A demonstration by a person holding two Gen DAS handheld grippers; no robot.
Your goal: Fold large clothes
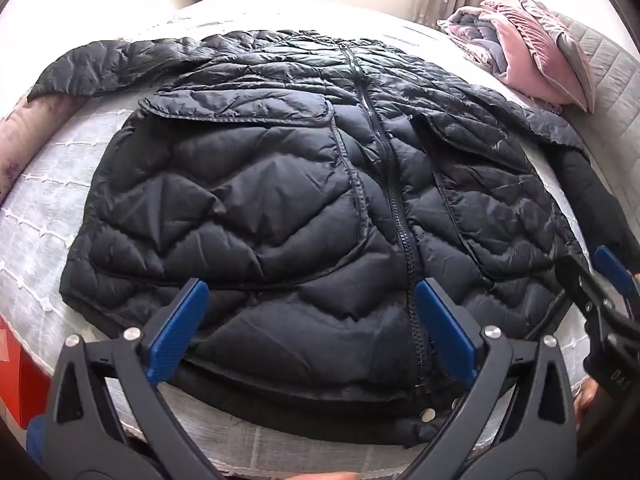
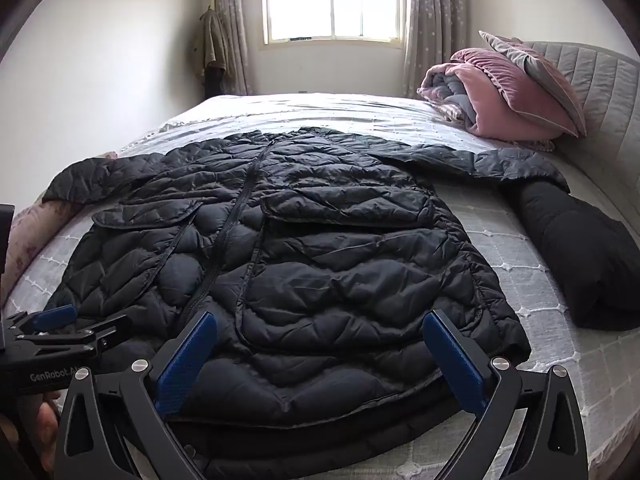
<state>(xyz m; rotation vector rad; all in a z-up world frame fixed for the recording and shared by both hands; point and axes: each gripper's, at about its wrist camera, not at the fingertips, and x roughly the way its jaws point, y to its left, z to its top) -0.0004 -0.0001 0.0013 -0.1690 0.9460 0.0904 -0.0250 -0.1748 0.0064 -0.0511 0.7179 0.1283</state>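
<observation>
A large black quilted puffer jacket (image 1: 280, 184) (image 2: 304, 248) lies flat and zipped on the bed, front up, hem toward me, both sleeves spread out to the sides. My left gripper (image 1: 312, 300) hovers open over the hem near the zipper, nothing between its blue pads. My right gripper (image 2: 320, 336) stands open above the hem on the jacket's right half, also empty. In the left wrist view the right gripper's fingers (image 1: 612, 272) show at the right edge. Low at the left of the right wrist view, the left gripper's fingers (image 2: 56, 318) are in sight.
The bed (image 2: 560, 360) has a pale grey quilted cover. A folded black garment (image 2: 588, 264) lies right of the jacket. Pink and grey bedding and pillows (image 2: 512, 92) are piled at the padded headboard (image 2: 612, 92). A window (image 2: 332, 0) with curtains is behind.
</observation>
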